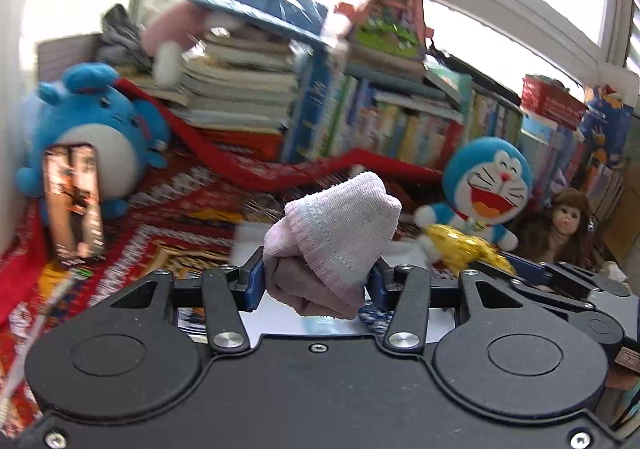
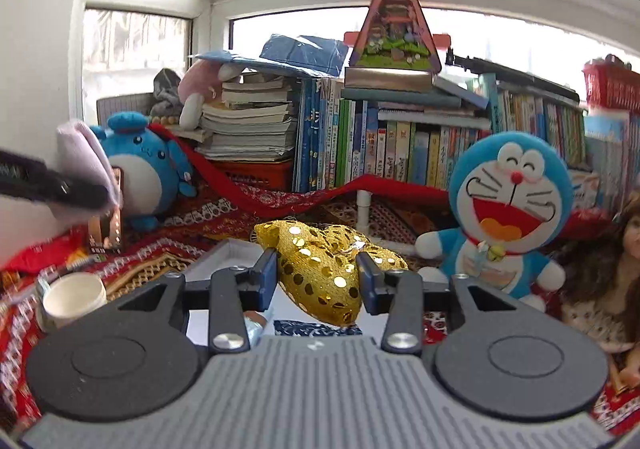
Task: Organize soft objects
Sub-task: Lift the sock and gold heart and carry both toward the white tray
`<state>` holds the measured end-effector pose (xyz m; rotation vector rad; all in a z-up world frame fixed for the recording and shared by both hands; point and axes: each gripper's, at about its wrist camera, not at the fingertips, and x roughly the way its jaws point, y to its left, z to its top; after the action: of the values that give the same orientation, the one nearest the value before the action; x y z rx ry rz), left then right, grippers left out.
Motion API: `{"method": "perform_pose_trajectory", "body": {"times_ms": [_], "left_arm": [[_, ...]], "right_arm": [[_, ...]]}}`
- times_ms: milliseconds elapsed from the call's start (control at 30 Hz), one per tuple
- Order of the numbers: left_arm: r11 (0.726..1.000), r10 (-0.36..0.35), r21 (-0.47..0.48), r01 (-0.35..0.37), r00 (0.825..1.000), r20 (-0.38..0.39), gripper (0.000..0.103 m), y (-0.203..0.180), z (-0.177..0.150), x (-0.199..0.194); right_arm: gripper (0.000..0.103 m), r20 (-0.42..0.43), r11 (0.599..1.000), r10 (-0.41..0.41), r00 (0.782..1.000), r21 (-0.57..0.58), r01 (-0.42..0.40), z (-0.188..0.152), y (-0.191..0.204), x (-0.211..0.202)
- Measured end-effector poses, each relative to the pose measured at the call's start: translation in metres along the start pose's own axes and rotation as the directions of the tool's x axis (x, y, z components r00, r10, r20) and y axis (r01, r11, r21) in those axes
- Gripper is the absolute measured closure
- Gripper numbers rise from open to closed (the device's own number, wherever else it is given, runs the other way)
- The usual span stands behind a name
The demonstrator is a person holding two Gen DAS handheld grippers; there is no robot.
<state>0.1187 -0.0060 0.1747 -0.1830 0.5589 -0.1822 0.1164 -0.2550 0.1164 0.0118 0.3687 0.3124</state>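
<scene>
left gripper (image 1: 316, 281) clamping pink sock (image 1: 336, 233), right gripper (image 2: 318, 281) clamping gold pouch (image 2: 324, 269)

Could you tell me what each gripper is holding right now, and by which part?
The left gripper pinches a rolled pink sock at its bunched lower end. The right gripper holds a gold sequinned pouch across its middle.

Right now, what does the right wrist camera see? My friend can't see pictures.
The right gripper clamps a gold sequined pouch above a red patterned rug. A smiling blue cat plush sits to its right, with a bookshelf and bright windows behind.
</scene>
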Motion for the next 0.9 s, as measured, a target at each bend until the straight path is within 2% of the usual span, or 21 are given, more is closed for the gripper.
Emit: {"method": "perform_pose_trajectory", "body": {"times_ms": [133,233,333,467,633,767,900], "left_arm": [[0.999,0.003,-0.043,-0.006,0.998,-0.064,0.056,-0.018,0.002,0.037],[0.997,0.056,-0.051,-0.059,0.996,-0.072,0.056,-0.026,-0.006,0.061],[0.991,0.124,-0.048,-0.126,0.991,-0.052,0.056,-0.032,-0.019,0.081],[0.975,0.218,-0.031,-0.219,0.976,-0.022,0.056,-0.035,-0.047,0.105],[0.963,0.266,-0.038,-0.267,0.964,-0.031,0.056,-0.035,-0.071,0.131],[0.952,0.303,-0.041,-0.304,0.953,-0.029,0.056,-0.032,-0.077,0.145],[0.946,0.314,-0.060,-0.317,0.947,-0.064,0.056,-0.024,-0.079,0.158]], "right_arm": [[0.056,-0.011,0.987,0.065,0.998,0.147,-0.062,0.005,-0.022,0.017],[0.056,-0.010,0.953,0.119,0.993,0.280,-0.112,0.005,-0.041,0.033],[0.056,-0.020,0.928,0.126,0.992,0.354,-0.111,0.002,-0.052,0.050],[0.056,-0.049,0.920,0.121,0.991,0.381,-0.093,-0.003,-0.052,0.071],[0.056,-0.101,0.928,0.119,0.988,0.365,-0.074,-0.006,-0.045,0.096],[0.056,-0.145,0.943,0.106,0.984,0.328,-0.053,-0.009,-0.037,0.114],[0.056,-0.180,0.949,0.086,0.980,0.315,-0.025,-0.011,-0.033,0.132]]}}
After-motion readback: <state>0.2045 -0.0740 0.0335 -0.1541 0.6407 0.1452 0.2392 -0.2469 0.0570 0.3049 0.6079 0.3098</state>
